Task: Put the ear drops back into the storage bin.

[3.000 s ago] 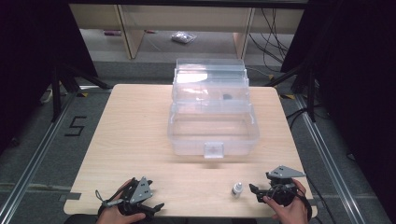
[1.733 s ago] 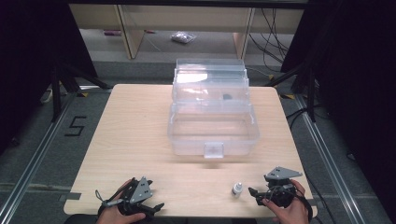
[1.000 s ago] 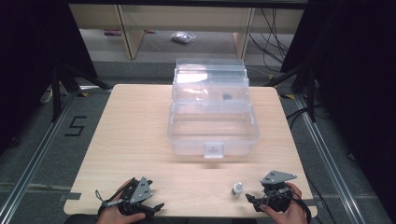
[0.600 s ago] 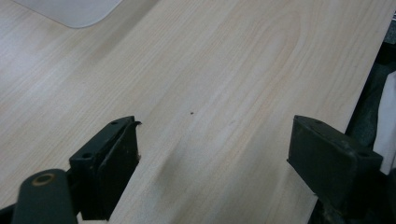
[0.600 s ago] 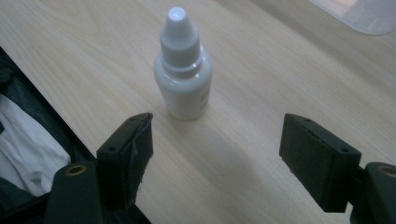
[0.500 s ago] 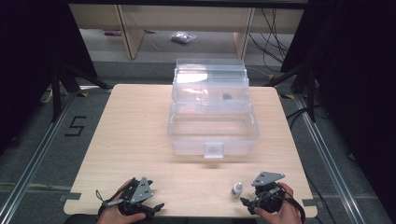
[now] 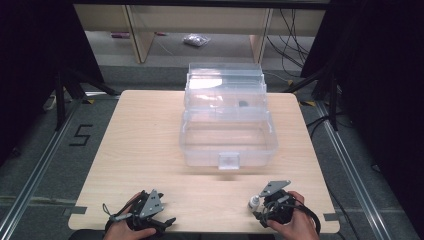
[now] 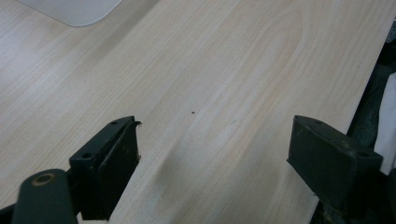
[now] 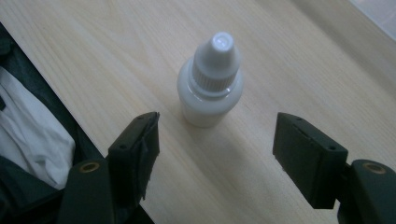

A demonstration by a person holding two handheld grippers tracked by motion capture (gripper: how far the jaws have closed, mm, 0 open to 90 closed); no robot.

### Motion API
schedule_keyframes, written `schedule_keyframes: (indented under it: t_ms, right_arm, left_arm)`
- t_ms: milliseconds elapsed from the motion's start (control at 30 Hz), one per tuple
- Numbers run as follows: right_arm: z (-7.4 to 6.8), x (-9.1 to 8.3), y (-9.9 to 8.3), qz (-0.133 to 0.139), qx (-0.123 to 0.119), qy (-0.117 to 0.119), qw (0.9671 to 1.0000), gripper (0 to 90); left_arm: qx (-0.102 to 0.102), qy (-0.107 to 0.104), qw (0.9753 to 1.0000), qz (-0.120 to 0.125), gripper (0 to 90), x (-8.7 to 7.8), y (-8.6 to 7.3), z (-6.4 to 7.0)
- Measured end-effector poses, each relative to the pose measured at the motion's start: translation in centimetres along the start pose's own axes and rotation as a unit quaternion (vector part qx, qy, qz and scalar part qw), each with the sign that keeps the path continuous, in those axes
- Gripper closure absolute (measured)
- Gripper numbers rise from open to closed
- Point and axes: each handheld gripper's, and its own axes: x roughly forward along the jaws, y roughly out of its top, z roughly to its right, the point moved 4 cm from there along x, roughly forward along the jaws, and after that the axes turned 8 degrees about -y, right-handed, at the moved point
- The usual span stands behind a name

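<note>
R gripper [image 9: 215, 140] jaws wide, small white dropper bottle [image 9: 211, 79] upright just ahead, centred btwn them, not touching. Bottle near table [image 7: 150, 140] front edge, R side; bare wood around, clear plastic box [image 7: 227, 130] well apart. L gripper [image 8: 212, 149] wide, nothing btwn jaws, at front-left edge. Bottle: ribbed white cap, squat body.

The table [image 7: 150, 150] is evenly lit from above; surroundings are left dark, and glare is seen on the clear box [image 7: 227, 125].
</note>
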Motion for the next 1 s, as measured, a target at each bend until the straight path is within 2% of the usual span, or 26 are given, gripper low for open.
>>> schedule_keyframes:
  t_ms: [100,167,200,267,333,367,400,467,533,567,600,667,833,867,967,1000]
  right_arm:
    - [0.0,0.3,0.4,-0.016,-0.010,0.006,0.9998,33.6]
    - [0.0,0.4,0.5,-0.017,-0.012,0.005,0.9998,33.9]
    - [0.1,0.5,0.6,-0.017,-0.022,0.006,0.9996,34.1]
    - [0.1,0.6,0.8,-0.028,-0.019,0.009,0.9994,35.6]
    - [0.0,0.9,1.0,-0.026,-0.020,0.009,0.9994,37.4]
    - [0.0,0.9,1.1,-0.027,-0.030,0.016,0.9991,38.2]
    - [0.0,0.9,1.2,-0.029,-0.024,0.012,0.9992,38.7]
    - [0.0,1.0,1.5,-0.030,-0.033,0.017,0.9989,39.8]
    - [-0.1,1.0,1.6,-0.032,-0.032,0.016,0.9988,40.6]
    - [-0.1,1.0,1.7,-0.031,-0.044,0.020,0.9984,41.7]
    - [-0.4,0.9,1.7,-0.043,-0.024,0.020,0.9986,42.4]
    - [-0.1,1.1,2.1,-0.040,-0.054,0.022,0.9975,44.7]
    - [-0.3,1.2,2.3,-0.049,-0.049,0.019,0.9974,46.3]
    - [-0.2,1.3,2.5,-0.047,-0.057,0.020,0.9971,46.6]
    - [-0.3,1.4,2.6,-0.056,-0.054,0.014,0.9968,47.4]
    - [-0.2,1.6,2.8,-0.052,-0.065,0.014,0.9964,47.8]
  left_arm:
    - [-0.002,-0.004,1.0000,0.002,15.6,0.0,0.0,0.1]
    - [-0.002,-0.003,1.0000,0.001,15.6,0.0,0.0,0.1]
    - [-0.002,-0.003,1.0000,0.001,15.6,0.0,0.0,0.1]
    - [-0.003,-0.004,1.0000,0.002,15.6,0.0,0.0,0.1]
    - [-0.003,-0.004,1.0000,0.002,15.6,0.0,0.0,0.1]
    - [-0.003,-0.004,1.0000,0.002,15.6,0.0,0.0,0.1]
    - [-0.002,-0.003,1.0000,0.001,15.6,0.0,0.0,0.1]
    - [-0.003,-0.003,1.0000,0.002,15.6,0.0,0.0,0.0]
    - [-0.003,-0.003,1.0000,0.002,15.6,0.0,0.0,0.0]
    - [-0.003,-0.003,1.0000,0.002,15.6,0.0,0.0,0.0]
    - [-0.003,-0.003,1.0000,0.002,15.6,0.0,0.0,0.0]
    - [-0.002,-0.004,1.0000,0.000,15.6,0.0,0.0,0.1]
    - [-0.003,-0.003,1.0000,0.002,15.6,0.0,0.0,0.0]
    - [-0.002,-0.004,1.0000,0.001,15.6,0.0,0.0,0.0]
    - [-0.002,-0.004,1.0000,0.001,15.6,0.0,0.0,0.1]
    - [-0.002,-0.004,1.0000,0.001,15.6,0.0,0.0,0.0]
